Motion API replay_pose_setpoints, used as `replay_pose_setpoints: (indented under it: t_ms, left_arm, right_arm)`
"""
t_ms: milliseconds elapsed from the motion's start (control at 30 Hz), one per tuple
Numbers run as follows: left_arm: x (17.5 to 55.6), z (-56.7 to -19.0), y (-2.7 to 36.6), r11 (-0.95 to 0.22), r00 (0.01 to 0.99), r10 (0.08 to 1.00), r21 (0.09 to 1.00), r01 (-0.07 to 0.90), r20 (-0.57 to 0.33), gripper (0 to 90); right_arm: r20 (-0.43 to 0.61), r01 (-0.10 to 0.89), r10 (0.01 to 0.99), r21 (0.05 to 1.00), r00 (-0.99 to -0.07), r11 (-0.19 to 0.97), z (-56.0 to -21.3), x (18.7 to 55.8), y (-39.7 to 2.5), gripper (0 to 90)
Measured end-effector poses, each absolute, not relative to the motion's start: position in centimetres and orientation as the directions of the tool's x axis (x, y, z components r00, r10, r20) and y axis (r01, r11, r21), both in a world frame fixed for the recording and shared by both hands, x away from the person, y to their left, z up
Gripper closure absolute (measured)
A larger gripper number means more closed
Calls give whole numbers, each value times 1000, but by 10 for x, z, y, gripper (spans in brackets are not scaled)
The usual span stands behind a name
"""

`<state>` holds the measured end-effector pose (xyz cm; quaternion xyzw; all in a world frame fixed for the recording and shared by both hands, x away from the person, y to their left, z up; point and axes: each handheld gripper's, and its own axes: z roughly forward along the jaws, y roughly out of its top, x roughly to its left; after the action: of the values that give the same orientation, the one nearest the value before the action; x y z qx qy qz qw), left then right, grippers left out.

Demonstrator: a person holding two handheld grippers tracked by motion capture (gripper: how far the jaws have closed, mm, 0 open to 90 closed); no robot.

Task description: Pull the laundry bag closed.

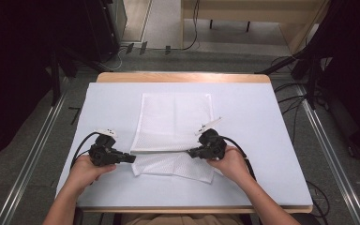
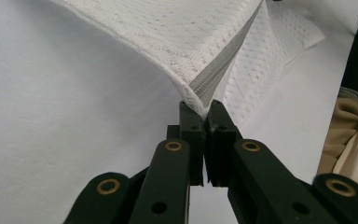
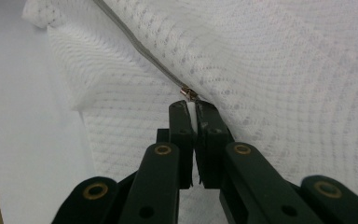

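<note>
White mesh zip bag (image 1: 176, 123) lying mid-table on the pale sheet (image 1: 262, 140), left gripper (image 1: 130, 158) clamped on its zipper-end corner and right gripper (image 1: 192, 152) pinching the slider's pull tab (image 3: 192, 111): zipping step apparently under way, next calling for a steady pull along the zipper (image 2: 216, 74).

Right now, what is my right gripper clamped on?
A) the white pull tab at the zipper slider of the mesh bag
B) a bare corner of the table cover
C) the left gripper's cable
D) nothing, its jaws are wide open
A: in the right gripper view the right gripper is closed on a white tab just below the metal zipper slider of the white mesh bag.
</note>
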<state>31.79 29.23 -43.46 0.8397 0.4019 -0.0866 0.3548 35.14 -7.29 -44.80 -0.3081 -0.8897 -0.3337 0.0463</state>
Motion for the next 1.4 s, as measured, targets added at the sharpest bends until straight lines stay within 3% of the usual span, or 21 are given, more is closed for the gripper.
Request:
replay_pose_setpoints:
  t_ms: [1400]
  left_arm:
    - [317,-435,295,-424,659,611,522,740,-439,882]
  right_arm:
    - [306,629,567,547,-764,553,-443,352,-124,881]
